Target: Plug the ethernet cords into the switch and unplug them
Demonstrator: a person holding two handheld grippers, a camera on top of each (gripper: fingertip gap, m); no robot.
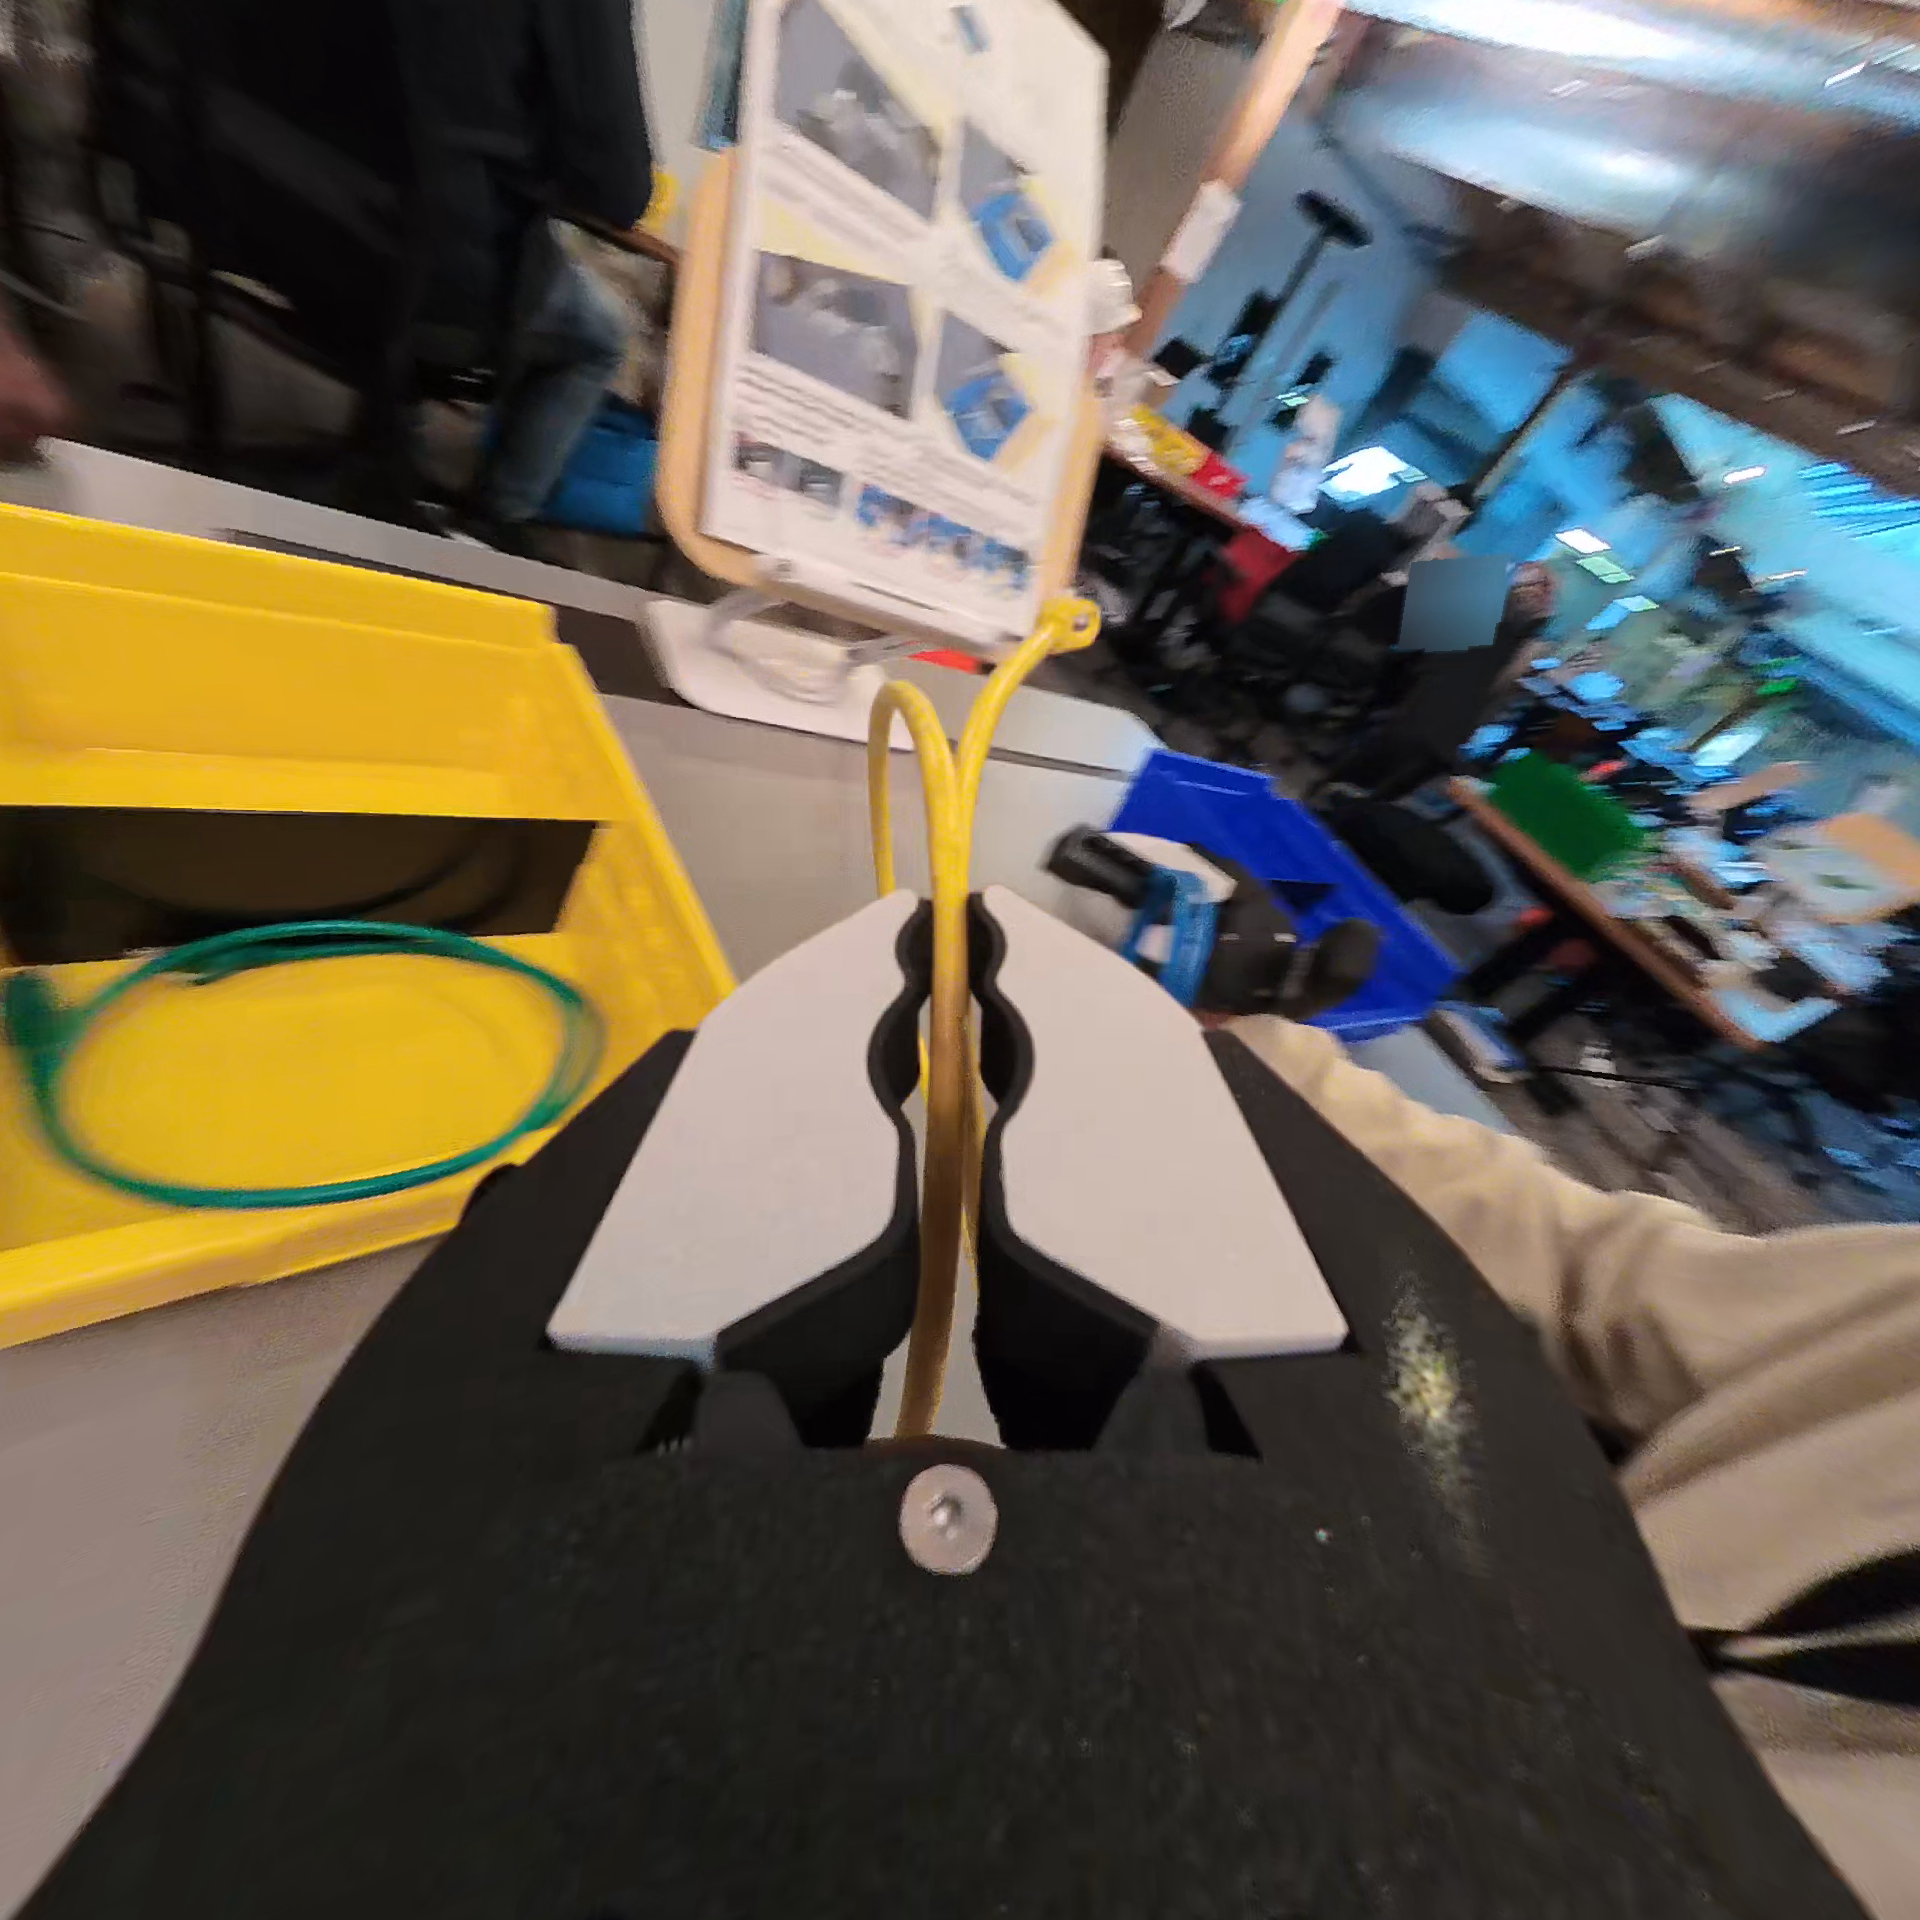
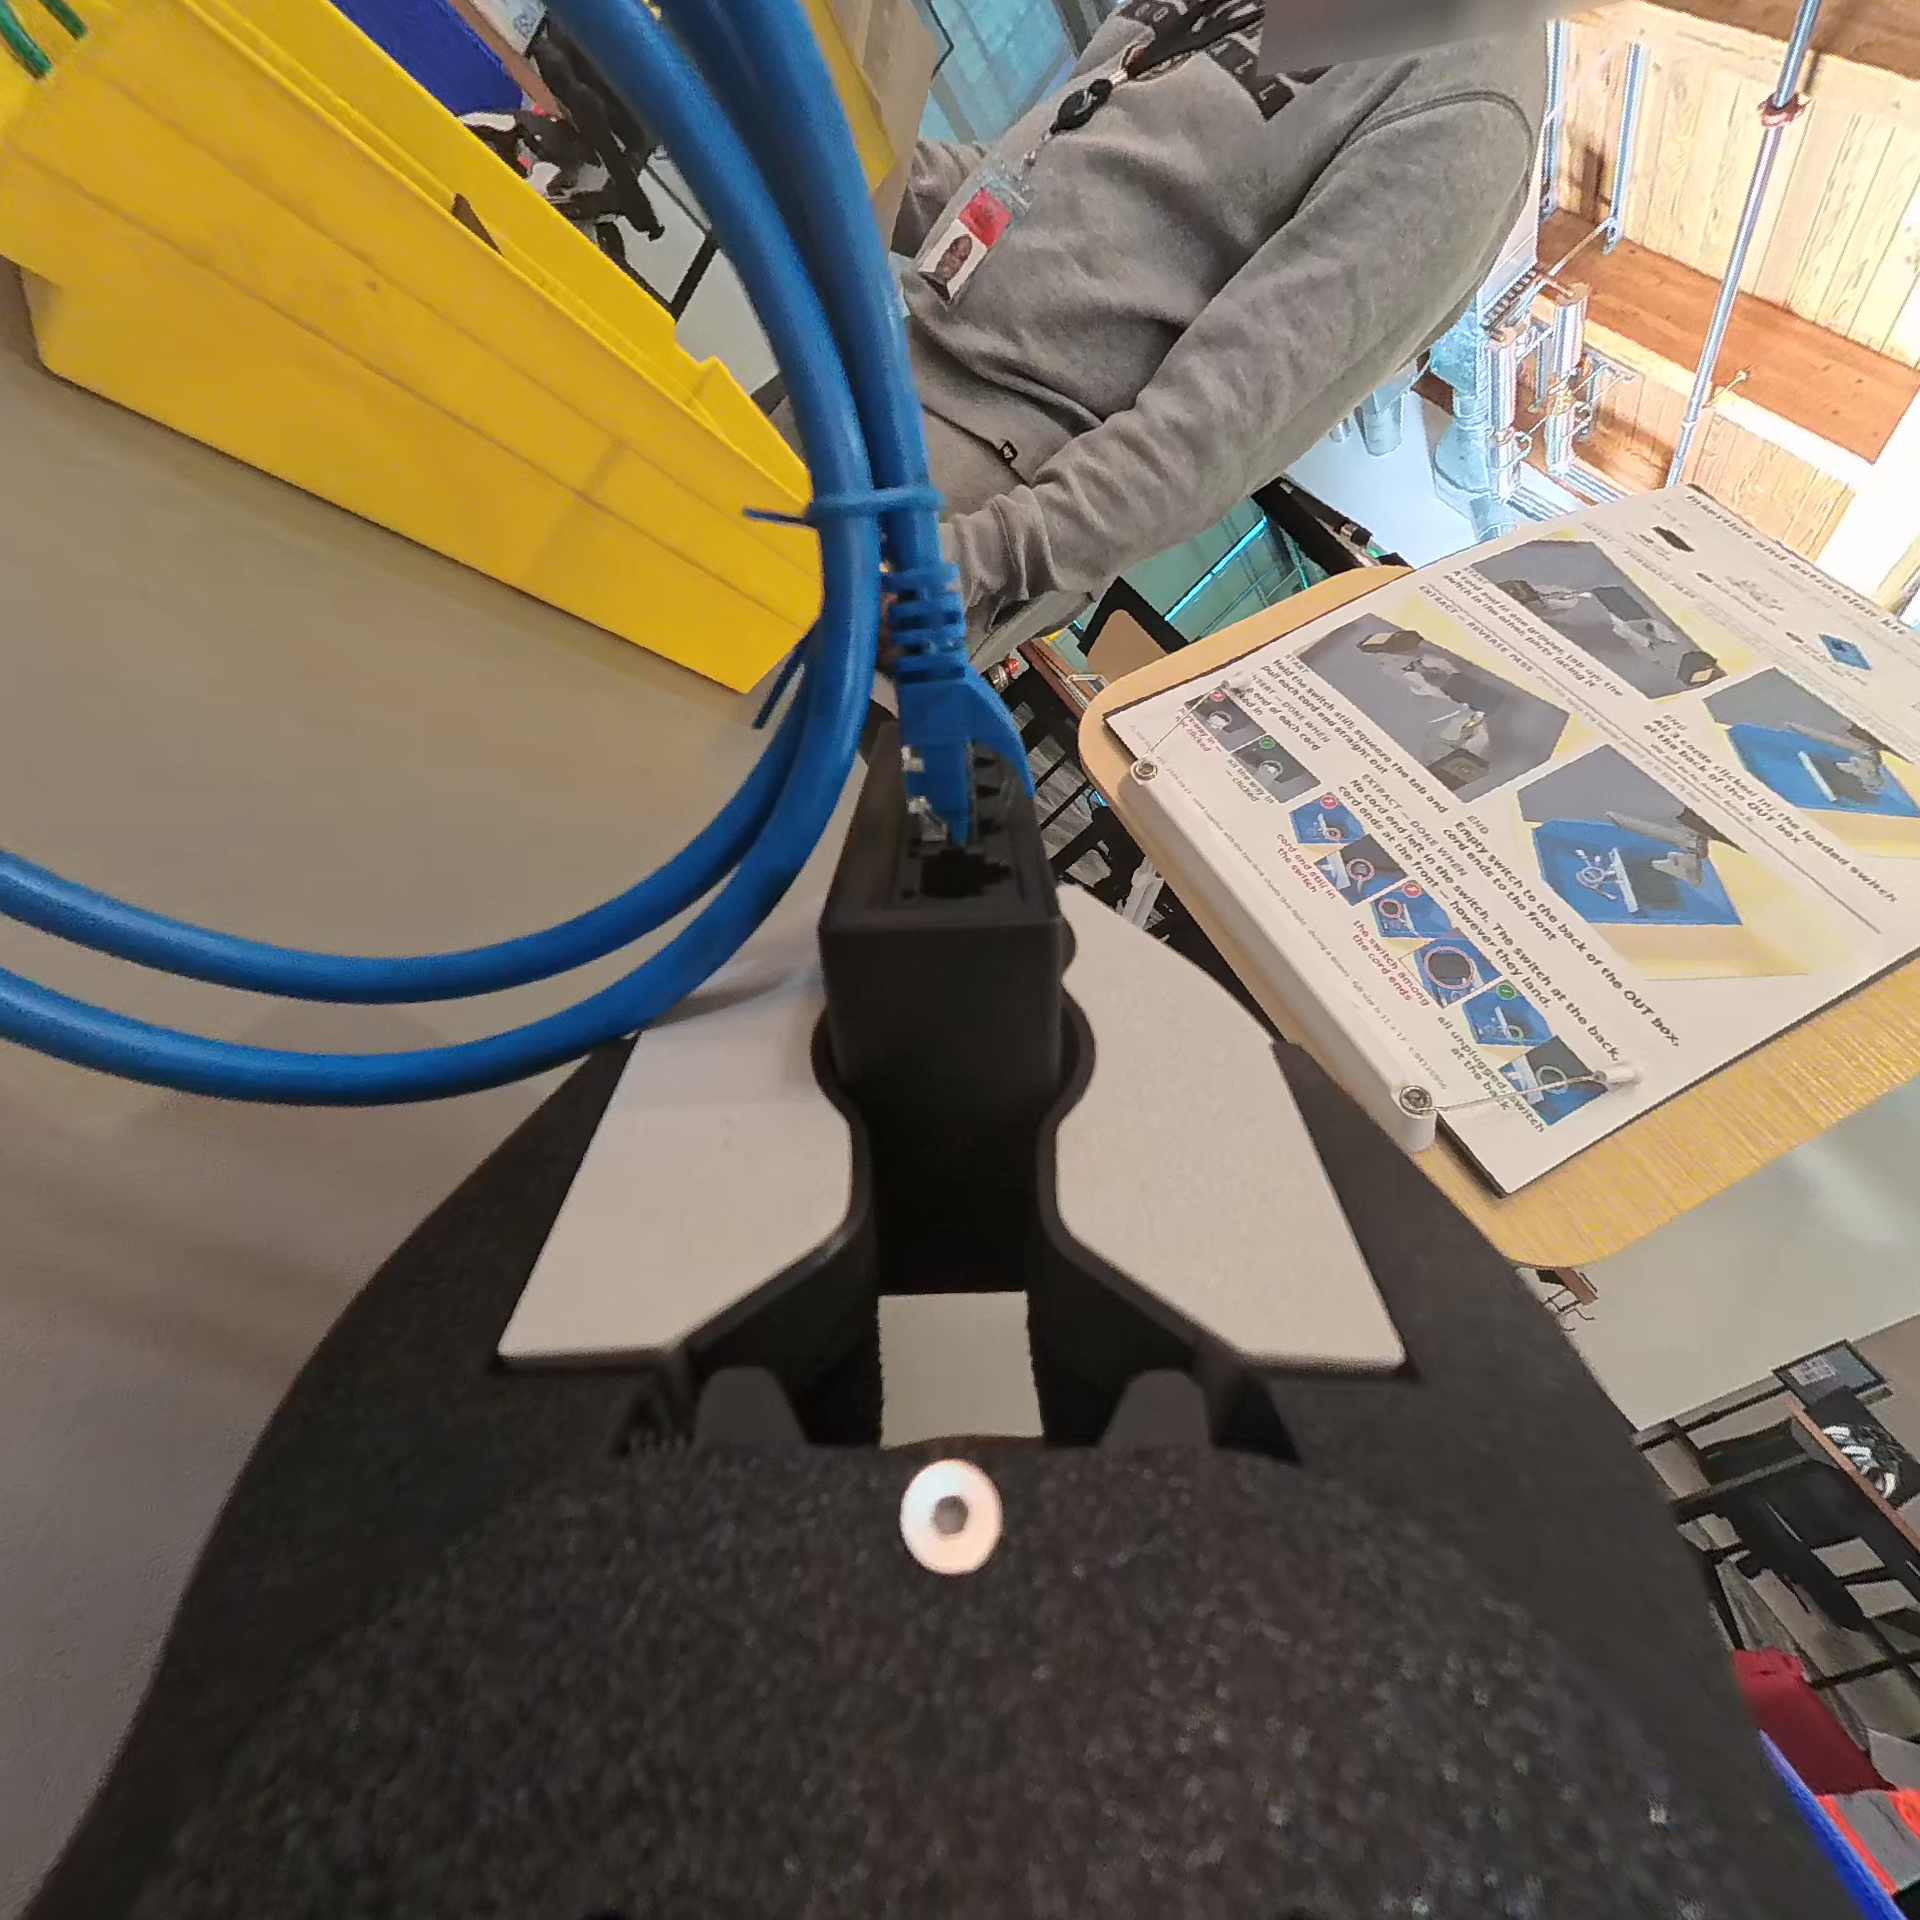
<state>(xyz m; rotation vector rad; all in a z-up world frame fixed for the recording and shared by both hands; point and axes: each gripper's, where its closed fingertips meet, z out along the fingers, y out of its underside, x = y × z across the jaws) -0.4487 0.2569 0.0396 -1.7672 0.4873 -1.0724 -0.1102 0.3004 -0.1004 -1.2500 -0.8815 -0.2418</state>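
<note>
My left gripper is shut on a yellow ethernet cord; the cord loops up past the fingertips and its plug hangs in front of an instruction sheet. A green cord lies coiled in a yellow bin at the left. My right gripper is shut on a black switch, held with its ports facing away. A blue cord has its plug seated in a port, and its coils hang to the left. The other gripper shows farther off in the left wrist view.
A blue bin stands on the grey table at the right. An instruction sheet on a wooden board stands beside the switch; it also shows in the left wrist view. A person in a grey sweatshirt stands behind the table. A yellow bin is at left.
</note>
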